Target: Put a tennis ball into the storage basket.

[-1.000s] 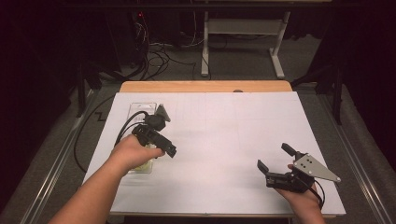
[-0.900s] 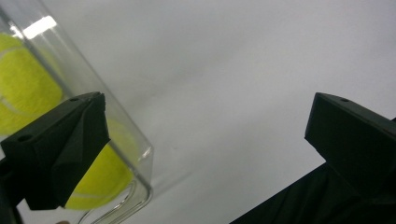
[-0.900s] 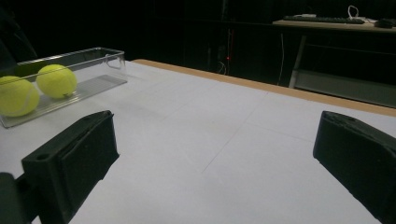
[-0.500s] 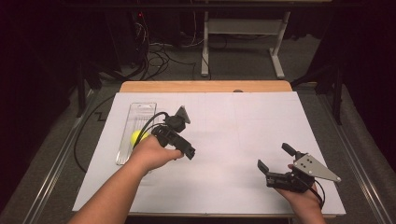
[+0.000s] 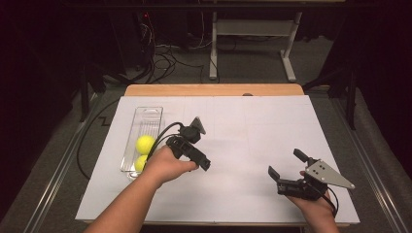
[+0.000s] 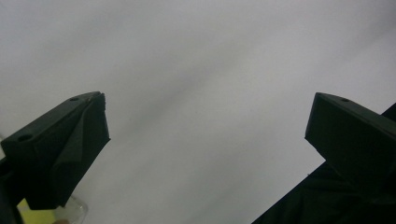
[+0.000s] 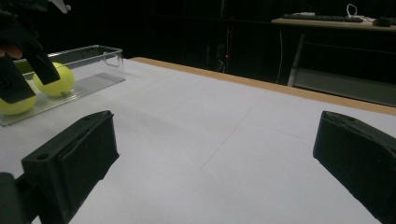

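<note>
Two yellow tennis balls [image 5: 143, 151] are lying in a clear plastic rectangular tray [image 5: 145, 112], left of frame centre. The left gripper [image 5: 197, 150] is hovering beside it, jaws released. At lower right, the right gripper [image 5: 286, 167] is gaping wide, empty.

Both grippers are black, blocky tools. The left gripper [image 5: 194, 145] carries a small grey three-cornered plate on top and trails a thick black cable that loops off beside the clear tray [image 5: 127, 151]. The right gripper [image 5: 287, 170], well apart from that tray, bears a larger grey three-cornered plate dotted with dark screw holes. The jaws are matte black wedges with small round holes near their tips. The forearms are bare, without sleeves.
</note>
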`<act>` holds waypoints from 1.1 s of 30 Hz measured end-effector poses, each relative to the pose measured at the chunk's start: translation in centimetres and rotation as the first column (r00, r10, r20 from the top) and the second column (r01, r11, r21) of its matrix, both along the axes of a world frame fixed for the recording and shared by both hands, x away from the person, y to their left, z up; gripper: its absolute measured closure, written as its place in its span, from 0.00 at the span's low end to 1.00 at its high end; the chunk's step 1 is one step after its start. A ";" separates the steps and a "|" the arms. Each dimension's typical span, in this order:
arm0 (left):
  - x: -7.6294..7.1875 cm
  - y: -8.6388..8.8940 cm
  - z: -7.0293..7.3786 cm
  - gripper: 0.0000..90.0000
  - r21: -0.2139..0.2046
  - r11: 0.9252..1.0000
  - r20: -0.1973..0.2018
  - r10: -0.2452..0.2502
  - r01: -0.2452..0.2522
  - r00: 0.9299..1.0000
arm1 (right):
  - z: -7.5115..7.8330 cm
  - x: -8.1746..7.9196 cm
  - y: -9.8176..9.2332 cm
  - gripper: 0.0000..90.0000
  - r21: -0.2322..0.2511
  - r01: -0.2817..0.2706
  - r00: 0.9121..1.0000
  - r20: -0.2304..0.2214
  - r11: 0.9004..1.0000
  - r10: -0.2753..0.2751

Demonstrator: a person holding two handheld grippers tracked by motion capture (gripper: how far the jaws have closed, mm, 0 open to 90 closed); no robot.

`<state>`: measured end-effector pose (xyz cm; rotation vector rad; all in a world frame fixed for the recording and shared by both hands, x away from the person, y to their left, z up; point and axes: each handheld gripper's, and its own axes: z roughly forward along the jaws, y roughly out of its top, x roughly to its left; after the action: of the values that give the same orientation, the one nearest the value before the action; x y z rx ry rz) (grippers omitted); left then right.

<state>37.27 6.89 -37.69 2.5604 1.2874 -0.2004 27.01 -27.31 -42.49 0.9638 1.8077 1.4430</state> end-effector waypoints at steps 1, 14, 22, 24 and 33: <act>-0.1 0.0 -0.4 0.01 -0.013 1.000 -0.003 0.003 -0.004 1.000 | 0.0 0.0 0.0 0.00 -0.002 -0.001 1.000 -0.001 1.000 0.001; -2.7 -0.2 -5.1 0.01 -0.232 0.973 0.126 0.038 -0.008 0.991 | -0.1 0.0 0.0 0.00 -0.006 -0.002 1.000 -0.007 1.000 0.002; -3.9 0.4 -6.7 0.01 -0.321 0.946 0.317 0.073 0.034 0.946 | -0.2 0.0 0.1 0.00 -0.007 -0.001 1.000 -0.012 1.000 0.001; -4.1 0.4 -7.2 0.01 -0.333 0.942 0.356 0.081 0.045 0.931 | -0.3 0.0 0.0 0.00 -0.006 0.002 1.000 -0.014 1.000 -0.002; -4.9 1.8 -7.9 0.01 -0.462 0.878 0.482 0.128 0.127 0.867 | -0.6 0.2 -0.6 0.00 0.004 0.027 0.999 -0.028 1.000 -0.027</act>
<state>32.36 8.73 -45.61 1.9939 0.8953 0.1322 27.26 -27.94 -43.06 1.0118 1.8055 1.4237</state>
